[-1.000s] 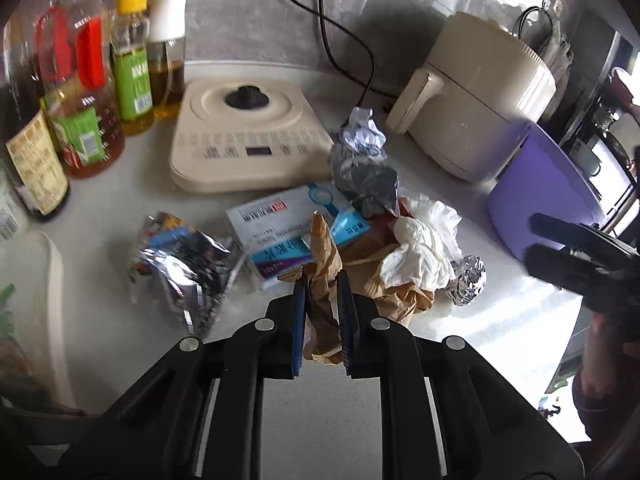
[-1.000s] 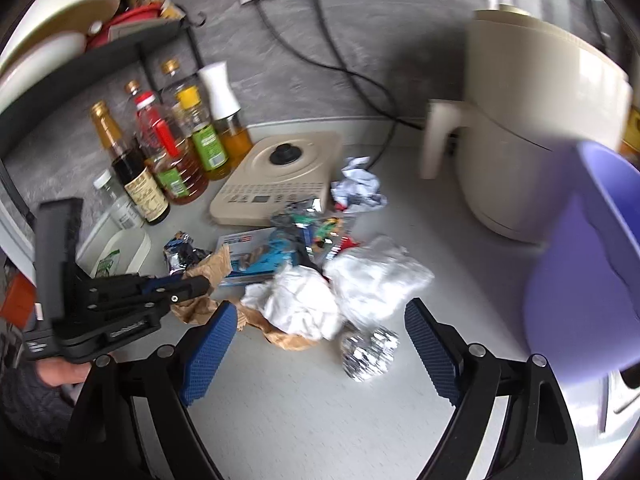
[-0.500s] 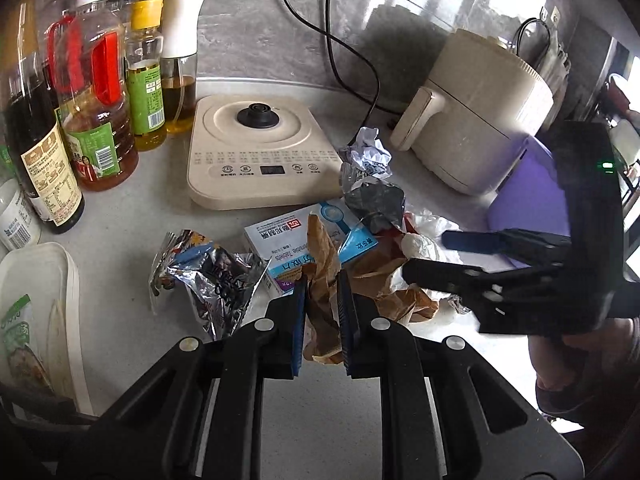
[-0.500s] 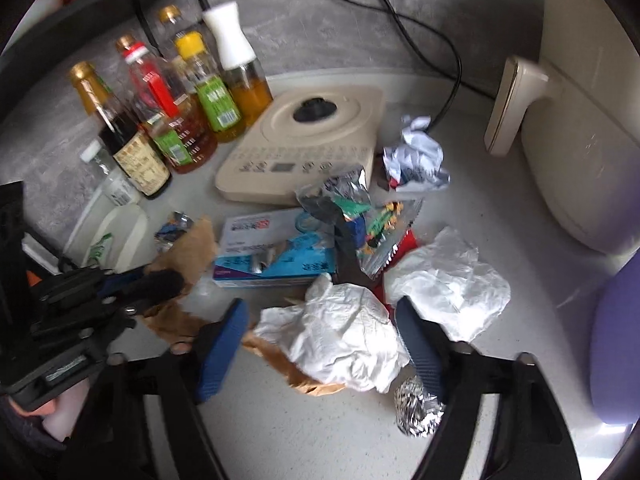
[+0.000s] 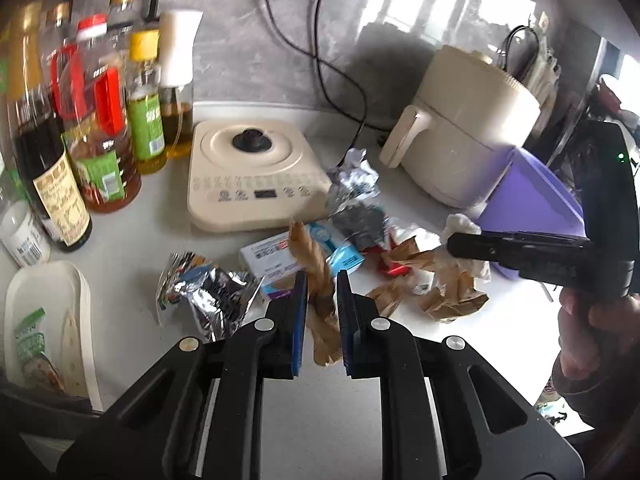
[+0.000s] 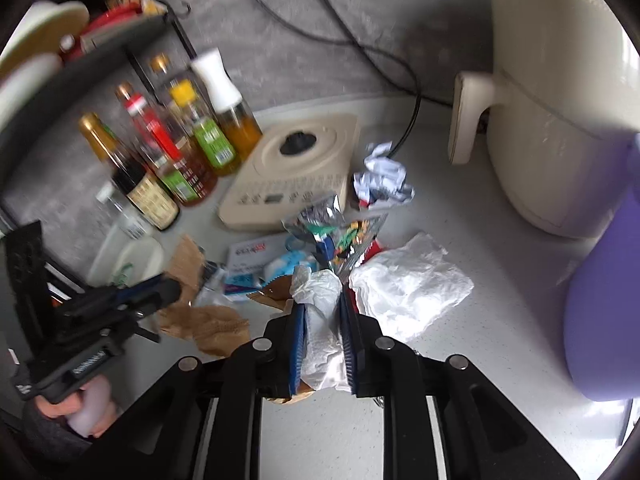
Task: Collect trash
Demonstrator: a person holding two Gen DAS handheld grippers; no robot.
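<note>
Right wrist view, white paper wad (image 6: 320,332) pinched between the right gripper (image 6: 322,312) jaws as they had just been closing, white tissue (image 6: 412,284) just right of it, left gripper (image 5: 322,292) clamped on brown paper (image 5: 316,280), purple bin (image 6: 600,312) far right.

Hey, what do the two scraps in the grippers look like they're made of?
Left gripper: brown paper scrap, matte and creased, probably kraft bag paper. Right gripper: white wad, soft and crumpled with a slight sheen, likely tissue or thin plastic film.
</note>
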